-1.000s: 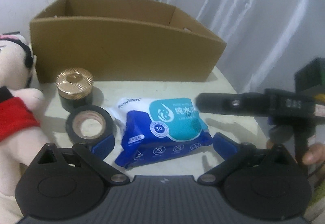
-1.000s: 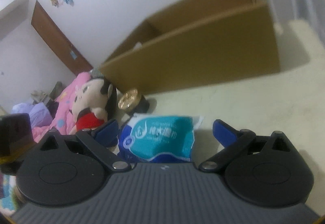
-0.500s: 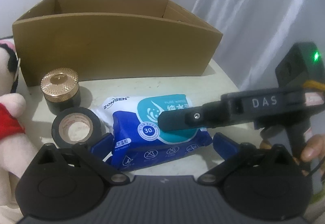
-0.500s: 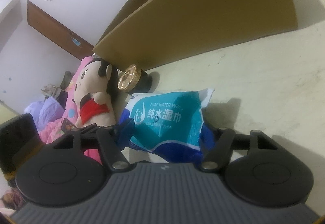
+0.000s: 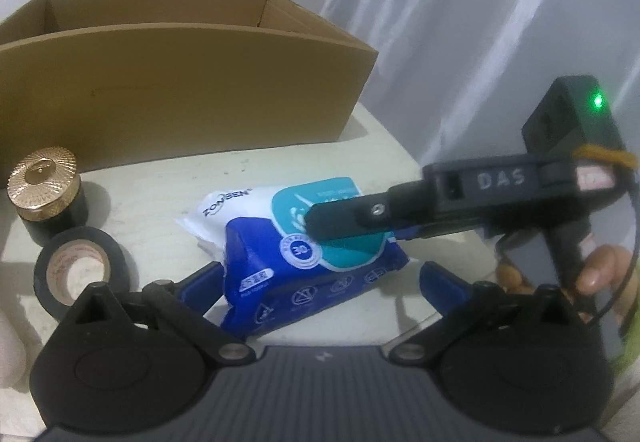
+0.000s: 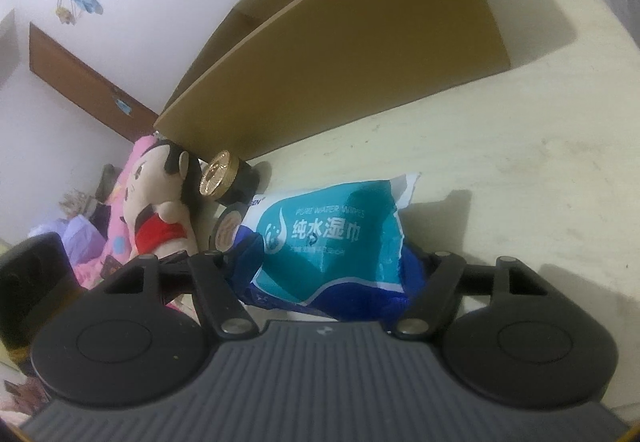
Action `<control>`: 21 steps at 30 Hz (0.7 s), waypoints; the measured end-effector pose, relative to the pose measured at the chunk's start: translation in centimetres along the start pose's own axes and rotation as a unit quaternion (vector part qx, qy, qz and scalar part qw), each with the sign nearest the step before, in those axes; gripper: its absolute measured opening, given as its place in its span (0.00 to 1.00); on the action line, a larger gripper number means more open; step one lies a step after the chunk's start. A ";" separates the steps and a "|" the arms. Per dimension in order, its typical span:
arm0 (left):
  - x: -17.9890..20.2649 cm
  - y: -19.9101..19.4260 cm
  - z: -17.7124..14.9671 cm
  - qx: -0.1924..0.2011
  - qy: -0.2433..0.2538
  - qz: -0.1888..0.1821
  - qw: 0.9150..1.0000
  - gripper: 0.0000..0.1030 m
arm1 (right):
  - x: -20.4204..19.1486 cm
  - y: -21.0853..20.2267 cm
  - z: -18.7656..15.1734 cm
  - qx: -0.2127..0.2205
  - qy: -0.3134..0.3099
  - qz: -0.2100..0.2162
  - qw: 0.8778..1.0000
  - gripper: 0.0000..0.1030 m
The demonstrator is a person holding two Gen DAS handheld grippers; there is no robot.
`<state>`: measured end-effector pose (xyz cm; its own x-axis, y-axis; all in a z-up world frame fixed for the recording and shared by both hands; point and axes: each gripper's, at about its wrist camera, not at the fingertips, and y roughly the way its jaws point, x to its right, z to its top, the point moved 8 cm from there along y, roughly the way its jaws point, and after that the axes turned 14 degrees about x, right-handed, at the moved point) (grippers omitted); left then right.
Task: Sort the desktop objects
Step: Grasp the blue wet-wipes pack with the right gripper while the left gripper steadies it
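The doll [image 5: 10,338] is cut off at the left wrist view's edge.

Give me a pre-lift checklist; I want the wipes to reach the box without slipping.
1. Wipes pack between right gripper pads: ok, though its jaws are opening.
2. Grip firm enough: cannot tell.
3. Left gripper open, holding nothing: ok.
4. Left gripper clear of the pack: cannot tell; one pad sits close beside it.
5. Cardboard box open on top: ok.
6. Tape roll apart from pack: ok.
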<state>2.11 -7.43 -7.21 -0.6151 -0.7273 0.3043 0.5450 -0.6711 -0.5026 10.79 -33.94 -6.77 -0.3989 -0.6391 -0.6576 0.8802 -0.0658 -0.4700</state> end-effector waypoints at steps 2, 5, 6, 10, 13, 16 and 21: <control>-0.2 0.3 0.0 -0.004 -0.005 0.003 1.000 1.00 | 0.0 0.0 0.1 0.002 0.001 0.001 1.000 0.68; -0.8 0.5 0.0 -0.008 -0.018 0.003 1.000 1.00 | 0.0 0.3 0.2 0.001 0.000 0.003 1.000 0.70; -0.9 0.7 0.0 -0.010 -0.023 0.002 1.000 1.00 | -0.1 0.4 0.2 -0.001 0.001 0.004 1.000 0.71; -0.8 1.5 -0.1 -0.016 -0.032 -0.001 0.999 1.00 | 0.1 0.7 0.4 -0.006 0.002 0.009 1.000 0.73; -0.7 2.2 -0.3 -0.024 -0.034 -0.005 0.999 1.00 | 0.2 1.0 0.4 -0.010 0.006 0.011 1.000 0.76; -0.6 2.8 -0.4 -0.029 -0.032 -0.003 0.999 1.00 | 0.4 1.2 0.5 -0.014 0.012 0.011 1.000 0.77; -0.9 3.6 -0.4 -0.036 -0.044 0.001 0.998 1.00 | 0.5 1.8 0.5 -0.023 0.020 0.018 0.999 0.78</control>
<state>4.37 -9.14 -9.60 -0.5601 -0.7408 0.3708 0.5019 -0.6596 -0.5595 12.31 -34.73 -7.67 -0.3775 -0.6090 -0.6976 0.8820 -0.0068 -0.4713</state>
